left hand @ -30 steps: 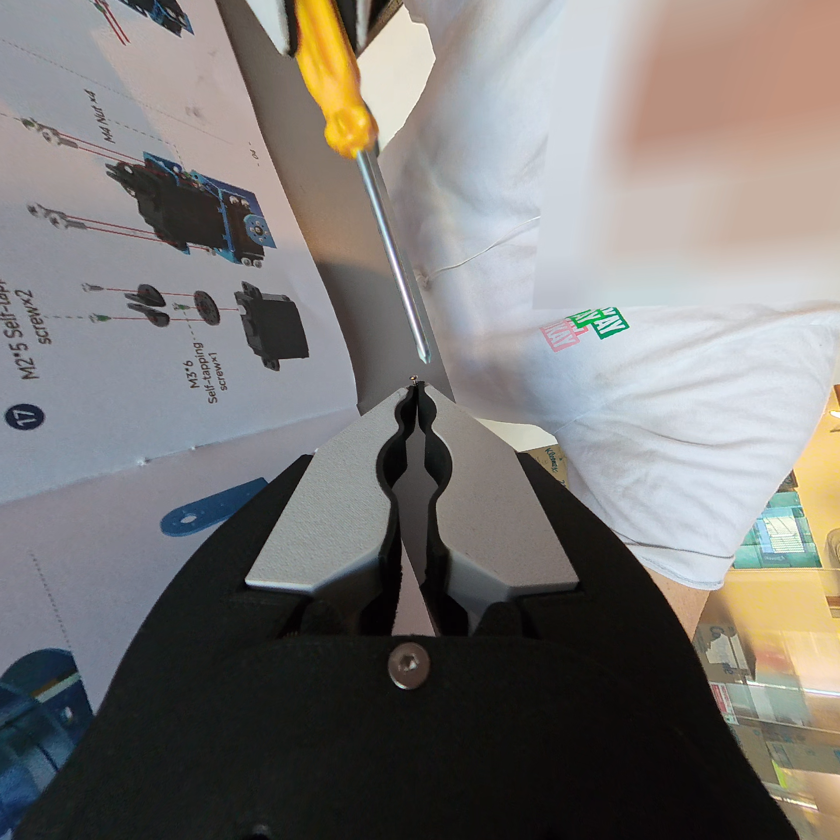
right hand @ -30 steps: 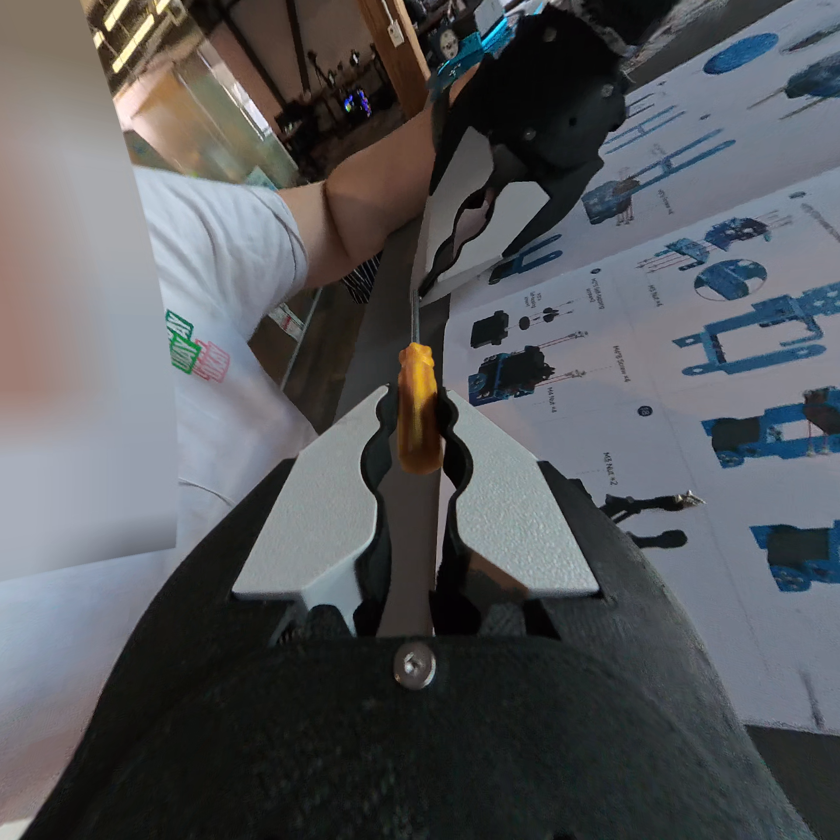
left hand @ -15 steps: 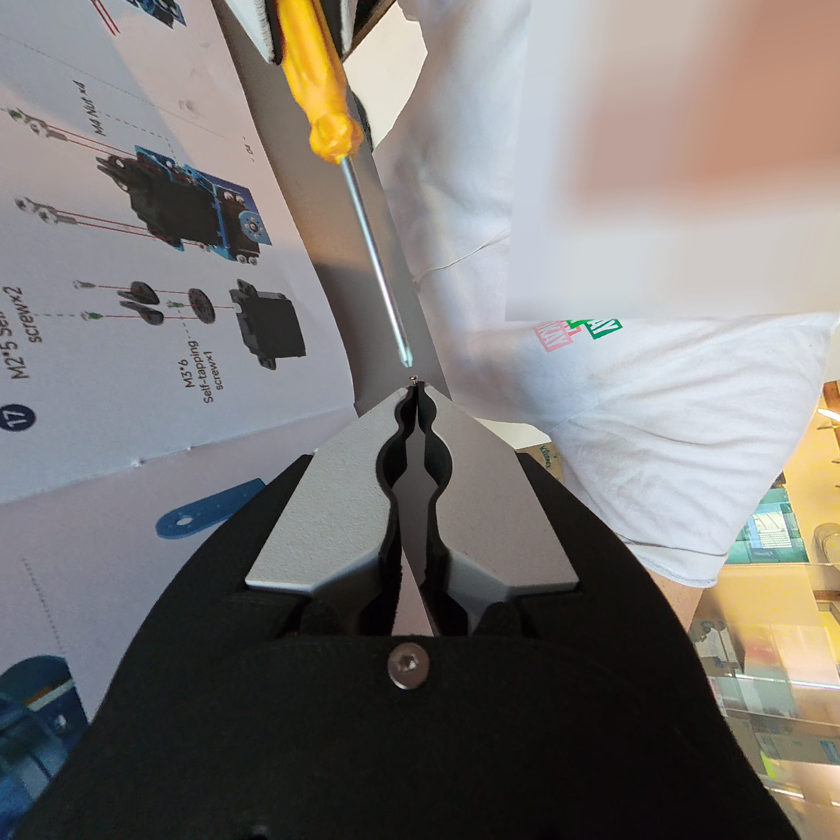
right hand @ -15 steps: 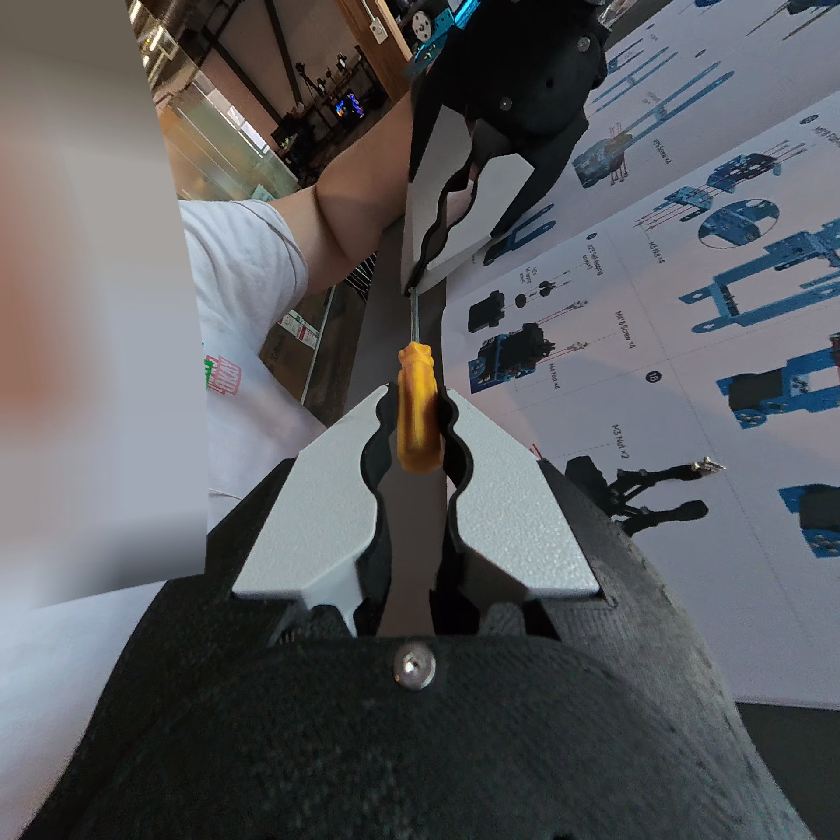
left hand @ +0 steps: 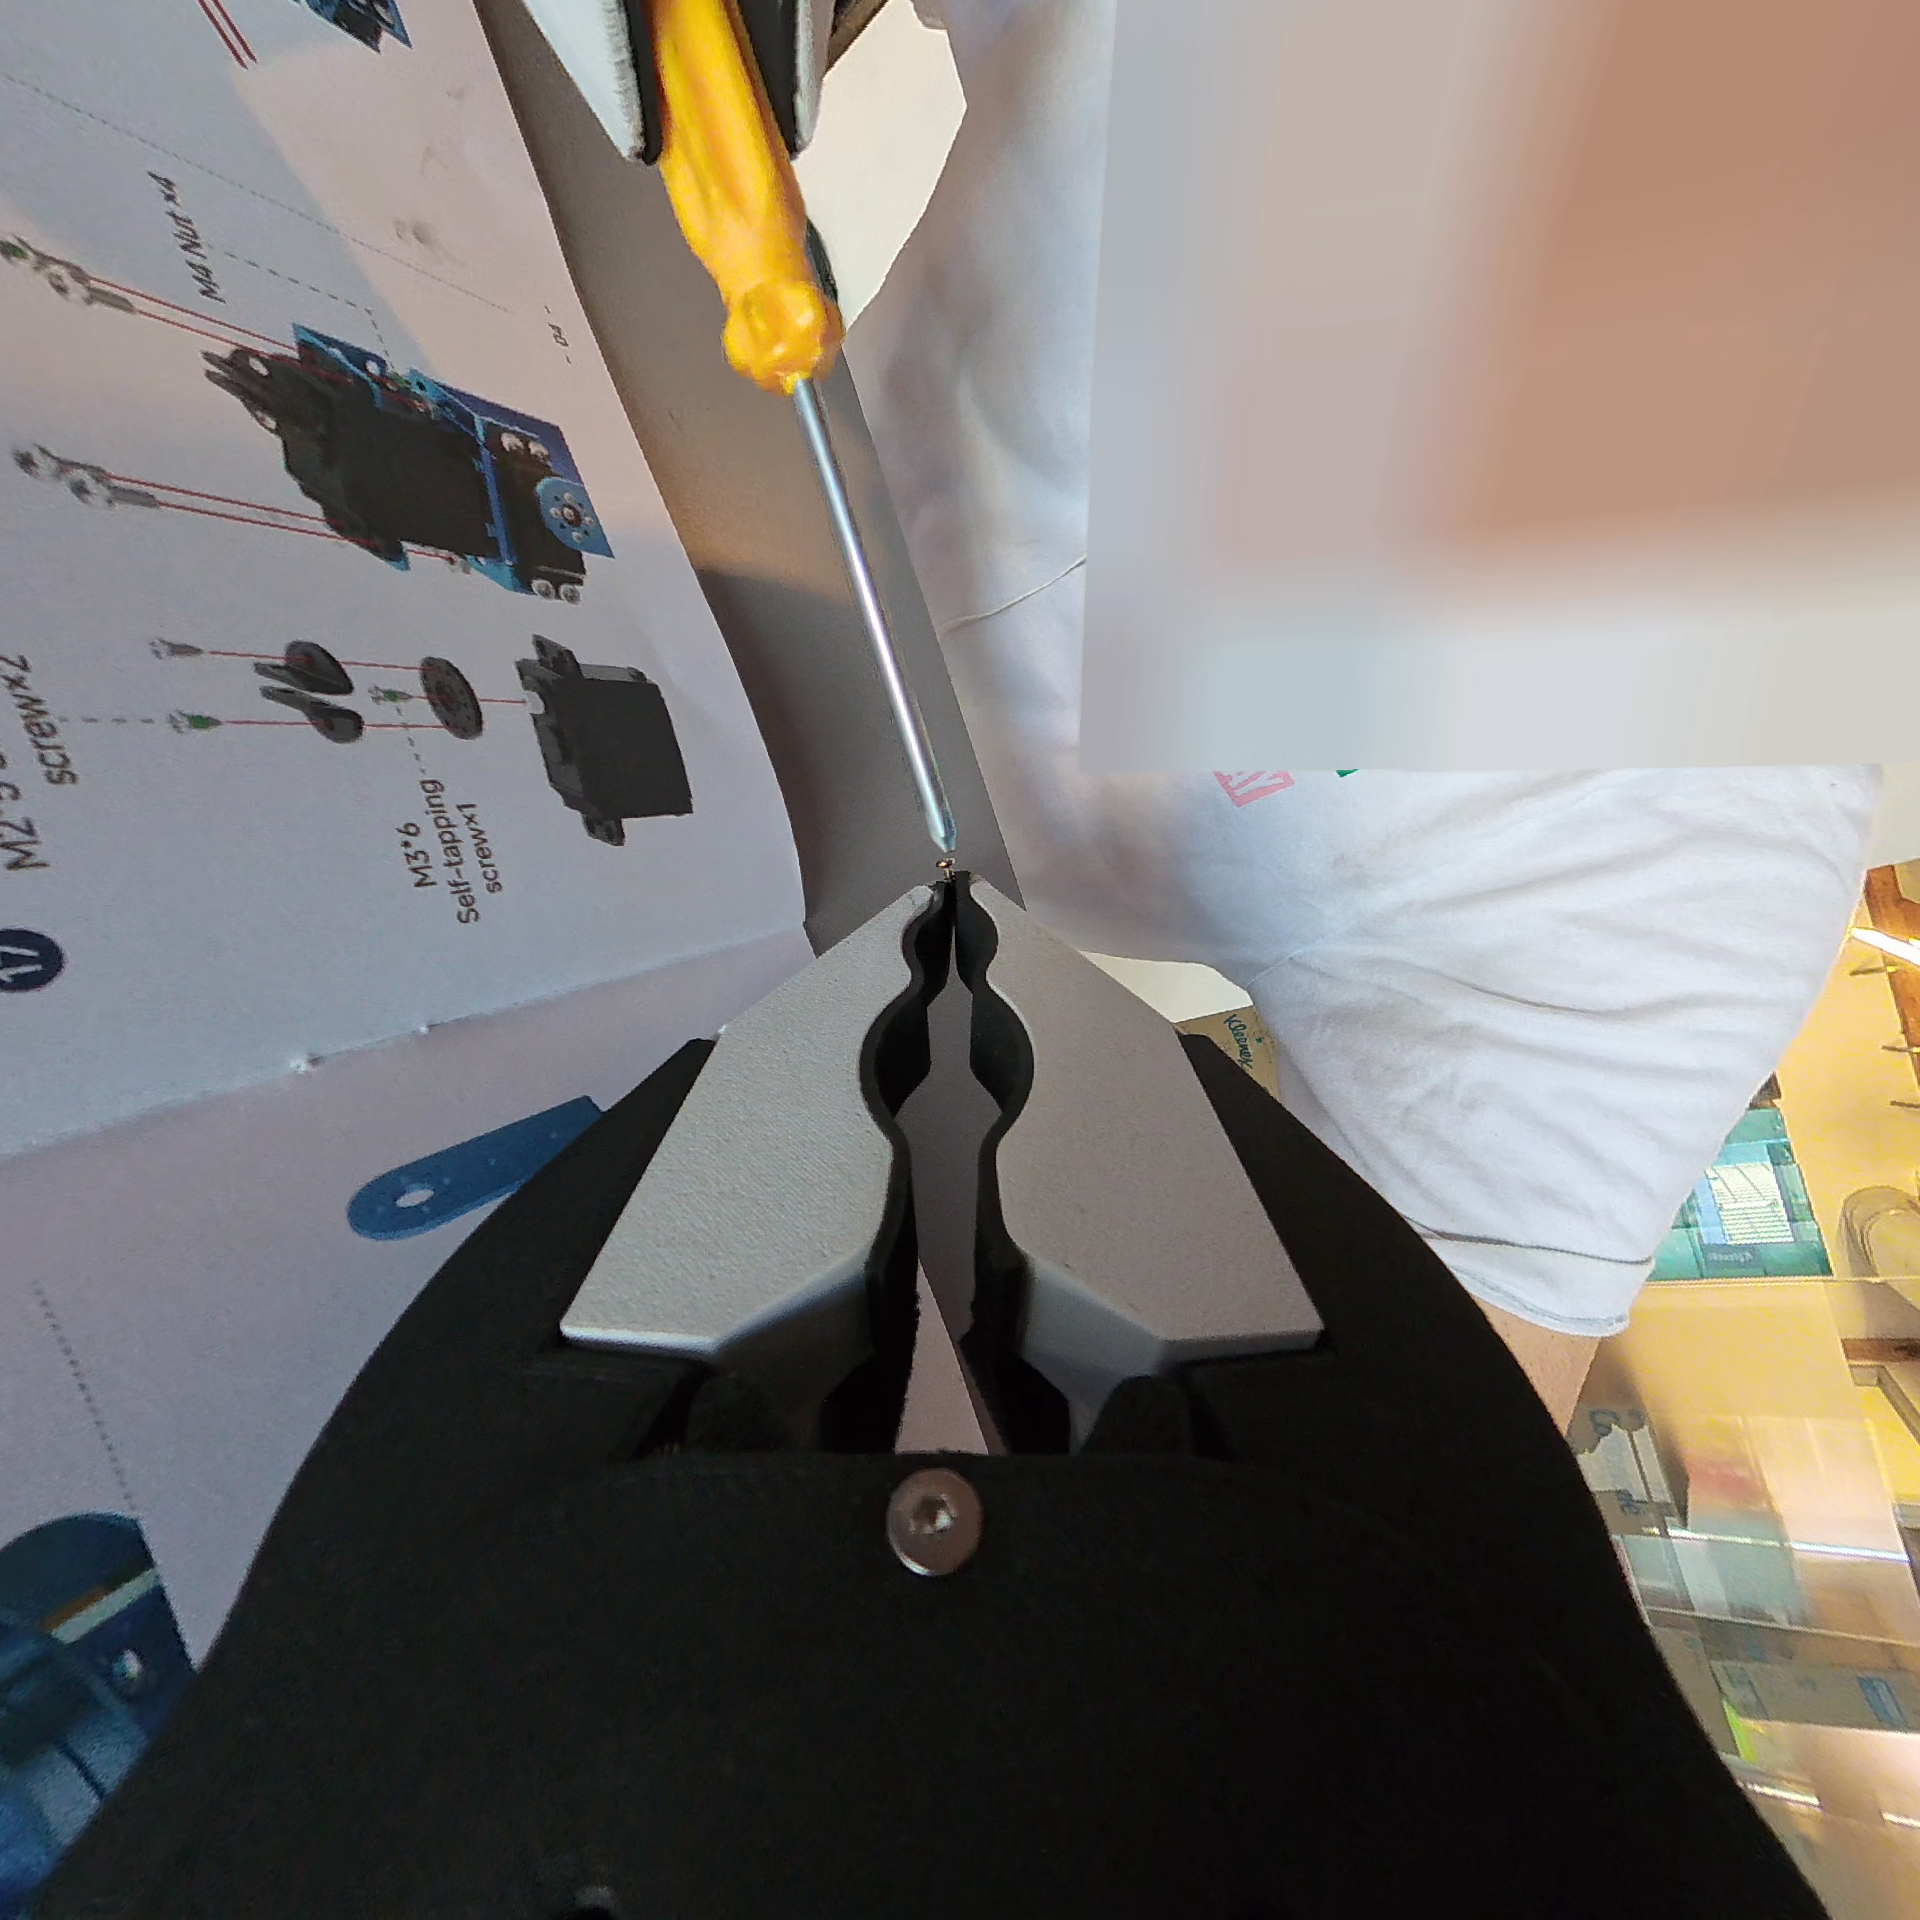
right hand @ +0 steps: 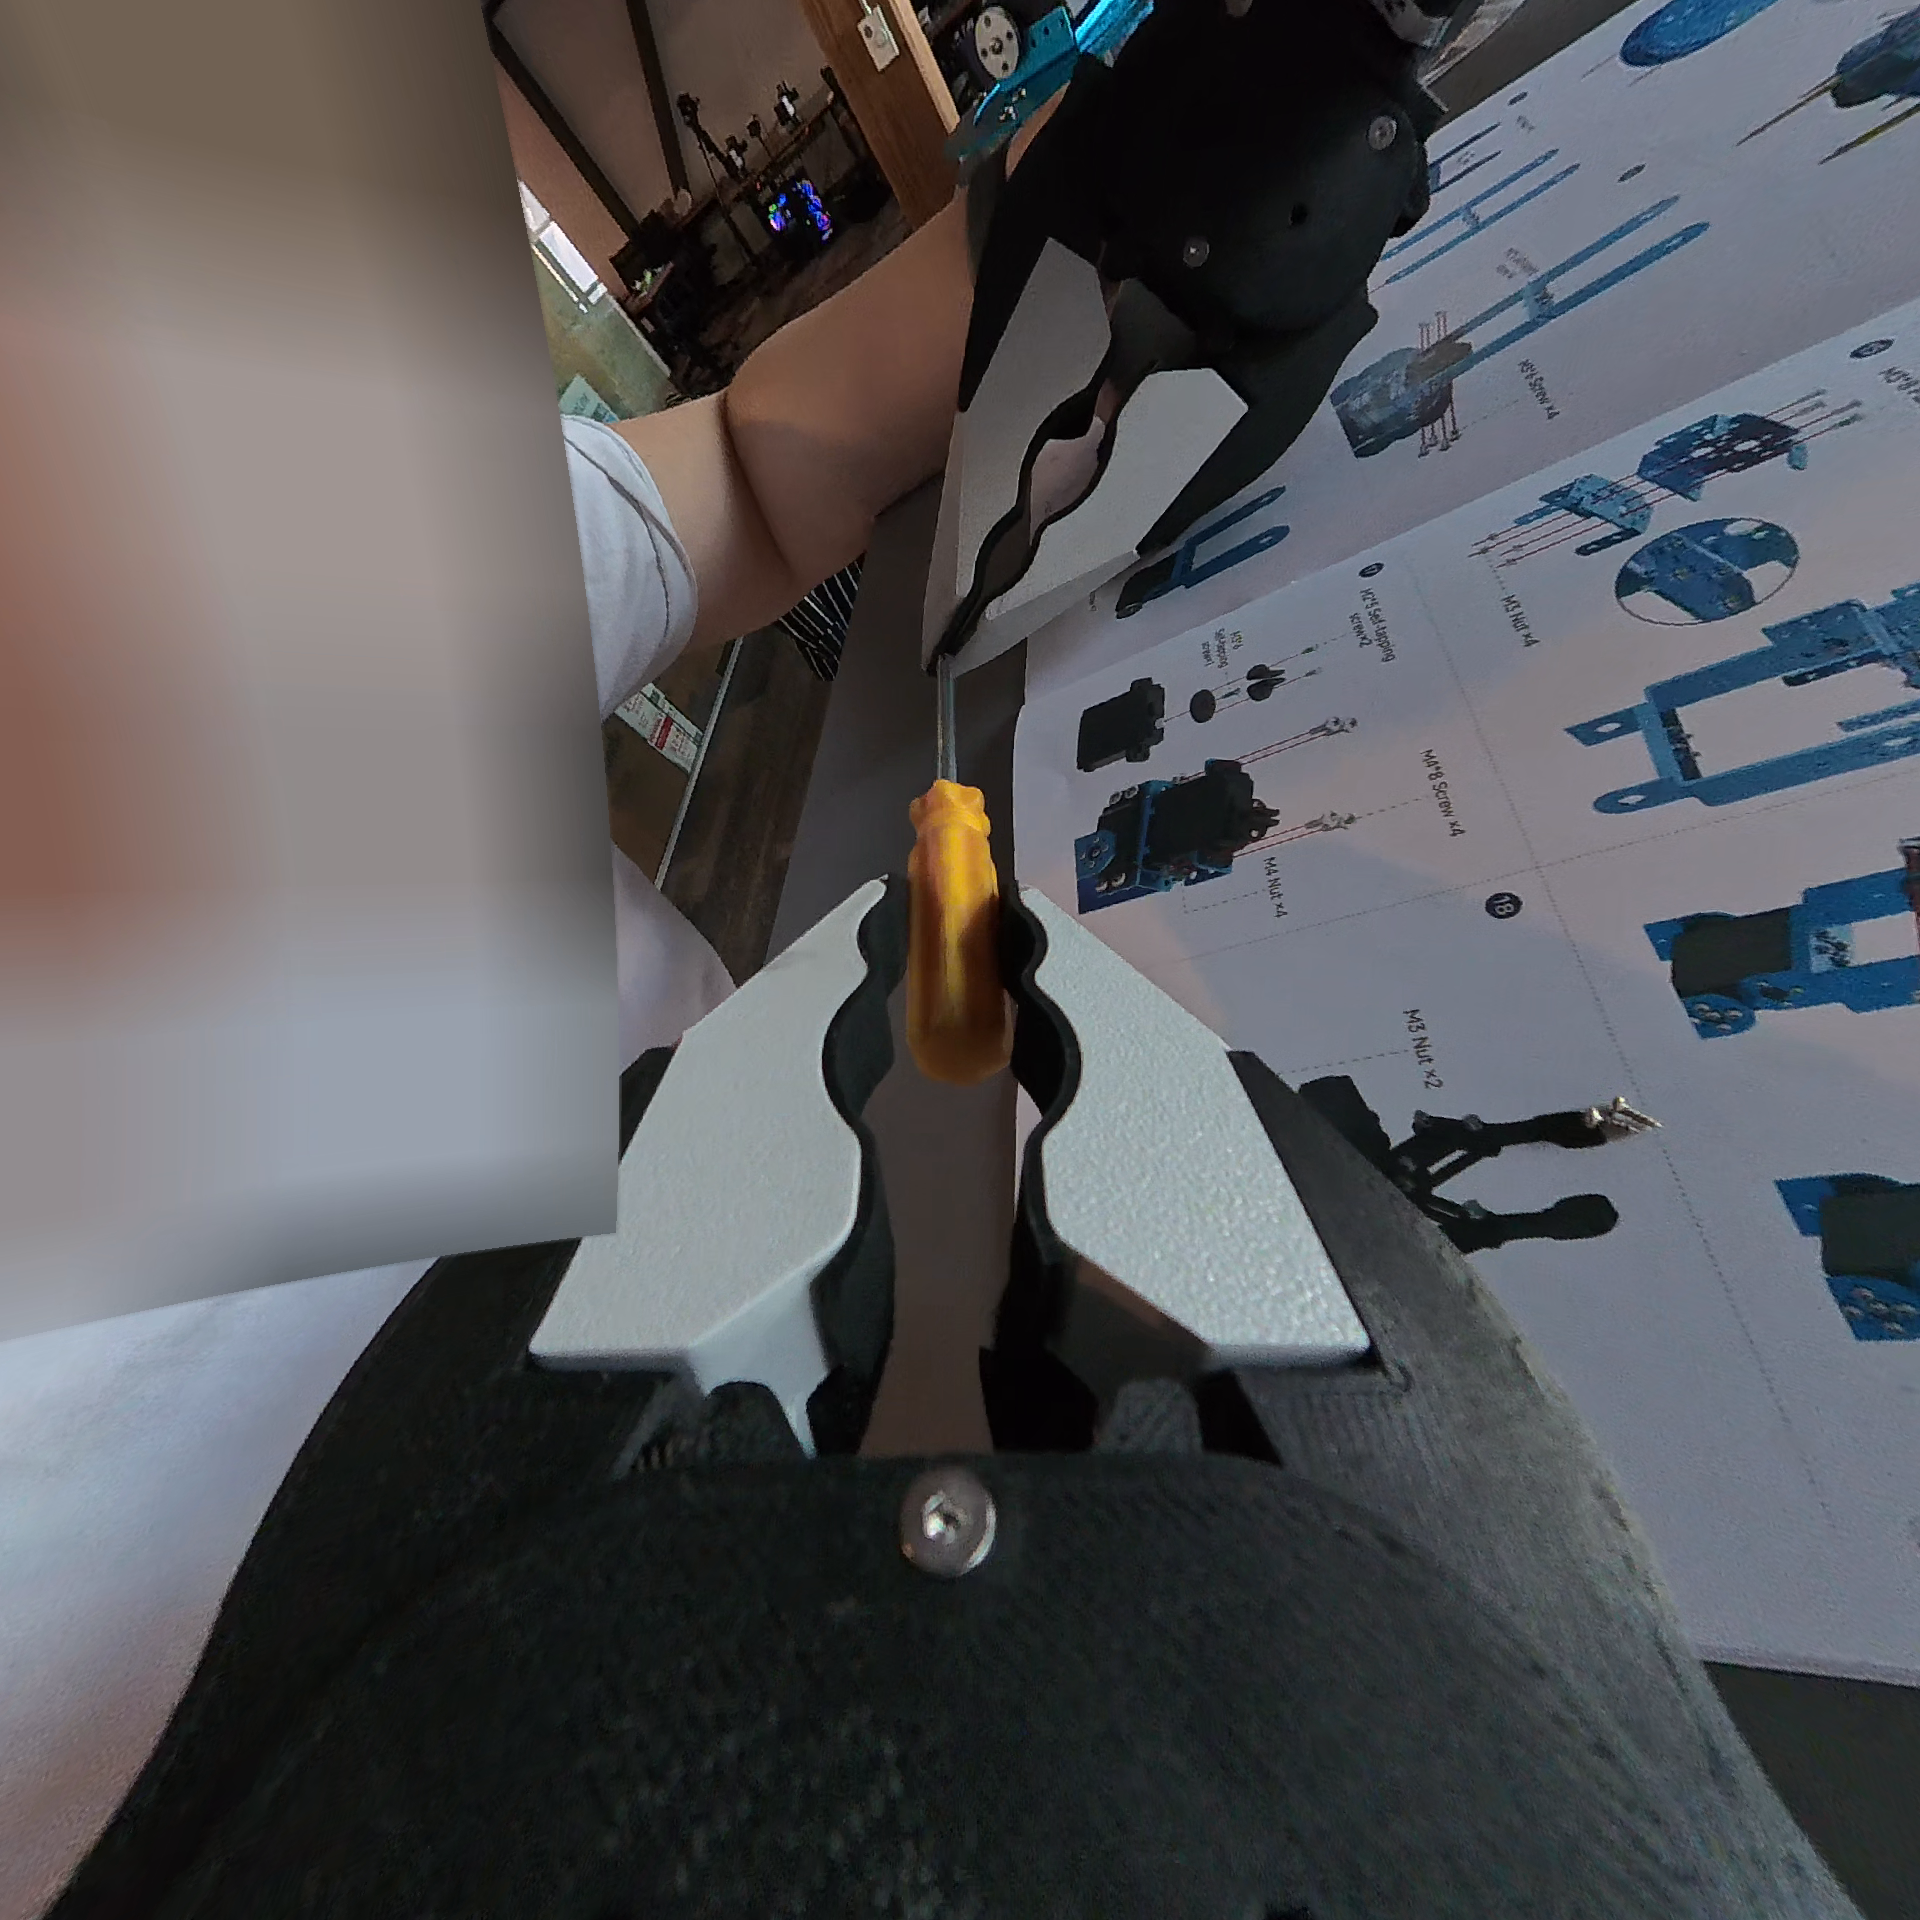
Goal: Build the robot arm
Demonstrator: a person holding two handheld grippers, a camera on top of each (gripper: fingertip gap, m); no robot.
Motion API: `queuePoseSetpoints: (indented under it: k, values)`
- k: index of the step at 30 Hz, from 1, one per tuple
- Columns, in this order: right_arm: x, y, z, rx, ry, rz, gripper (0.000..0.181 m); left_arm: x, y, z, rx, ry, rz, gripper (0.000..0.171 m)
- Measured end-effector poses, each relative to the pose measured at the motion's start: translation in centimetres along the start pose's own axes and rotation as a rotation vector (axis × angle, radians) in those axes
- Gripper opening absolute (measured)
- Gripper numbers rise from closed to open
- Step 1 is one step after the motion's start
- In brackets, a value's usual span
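My left gripper [left hand: 951, 891] is shut on a tiny dark screw [left hand: 945, 861] that stands out of its fingertips. My right gripper [right hand: 951, 896] is shut on the yellow handle of a screwdriver [right hand: 953, 935]. In the left wrist view the screwdriver [left hand: 771, 281] comes down from the top, and its metal tip sits just above the screw, touching or nearly so. The right gripper [left hand: 717, 99] shows at the top edge there. In the right wrist view the left gripper [right hand: 942, 652] meets the end of the shaft. The screw itself is too small to see there.
A large white instruction sheet [left hand: 260, 883] with printed blue and black parts covers the grey table [left hand: 727, 623]; it also shows in the right wrist view [right hand: 1507, 831]. A black part with screws [right hand: 1507, 1164] lies on it. A person's white shirt [left hand: 1507, 1039] and forearm [right hand: 831, 447] are close by. The grippers' ends are close to 11 cm from one another.
The screwdriver tip has moved from a short way off the screw to right over it. Both grippers stay shut, and they have drawn closer together.
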State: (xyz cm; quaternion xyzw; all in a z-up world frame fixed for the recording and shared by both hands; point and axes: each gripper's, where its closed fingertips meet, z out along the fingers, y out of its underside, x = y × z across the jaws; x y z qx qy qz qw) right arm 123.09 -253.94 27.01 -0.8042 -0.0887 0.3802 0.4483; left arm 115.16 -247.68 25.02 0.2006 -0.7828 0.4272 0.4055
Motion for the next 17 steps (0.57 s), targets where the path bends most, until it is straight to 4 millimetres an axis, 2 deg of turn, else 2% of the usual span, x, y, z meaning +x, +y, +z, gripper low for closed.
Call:
queuePoseSetpoints:
  k: [17]
  values:
    - [-0.39, 0.15, 0.08, -0.017, 0.075, -0.196, 0.017, 0.21, 0.13, 0.18, -0.012, 0.013, 0.006, 0.000]
